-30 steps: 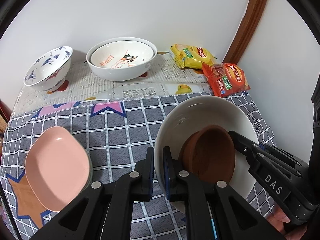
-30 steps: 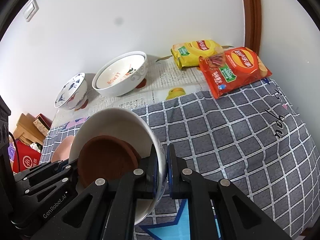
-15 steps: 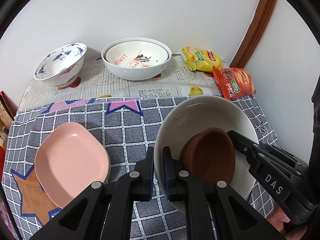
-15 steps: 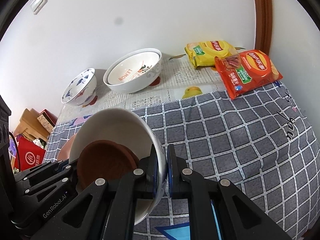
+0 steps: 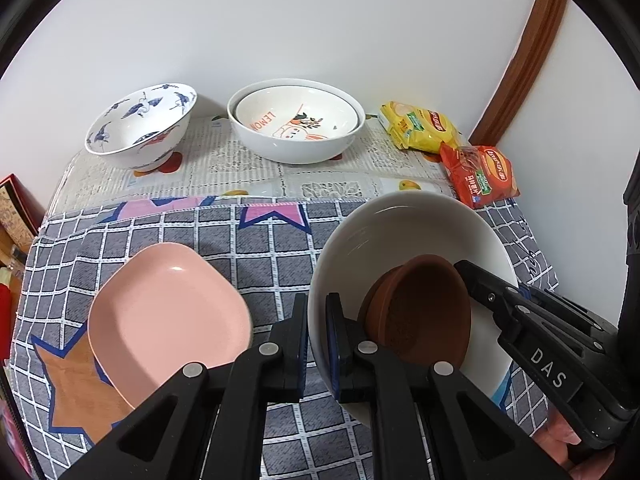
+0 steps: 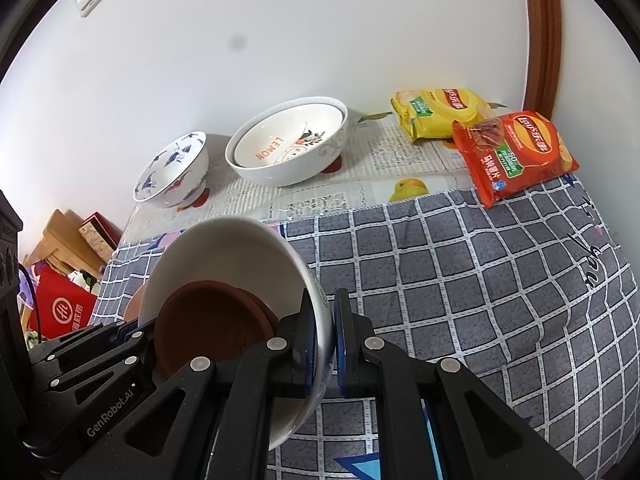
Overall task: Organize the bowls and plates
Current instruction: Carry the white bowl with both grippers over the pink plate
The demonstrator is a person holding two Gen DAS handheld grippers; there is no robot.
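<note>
A large white bowl (image 5: pixel 404 232) with a brown clay dish (image 5: pixel 424 312) inside it is held above the checked cloth by both grippers. My left gripper (image 5: pixel 317 320) is shut on its left rim. My right gripper (image 6: pixel 325 320) is shut on its right rim; the bowl (image 6: pixel 224 248) and brown dish (image 6: pixel 216 324) also show in the right wrist view. A pink plate (image 5: pixel 168 312) lies on the cloth at the front left. Two nested white bowls (image 5: pixel 296 124) with a lemon print and a blue-patterned bowl (image 5: pixel 140 124) stand at the back by the wall.
A yellow snack bag (image 5: pixel 420 128) and a red chip bag (image 5: pixel 480 176) lie at the back right corner near a brown door frame (image 5: pixel 520 60). The grey checked cloth (image 6: pixel 460 272) covers the front of the table. Boxes (image 6: pixel 68 240) stand beyond the left edge.
Both grippers have lifted and pulled back with the white bowl: the back bowls, bags and pink plate now sit further away and more of the table shows.
</note>
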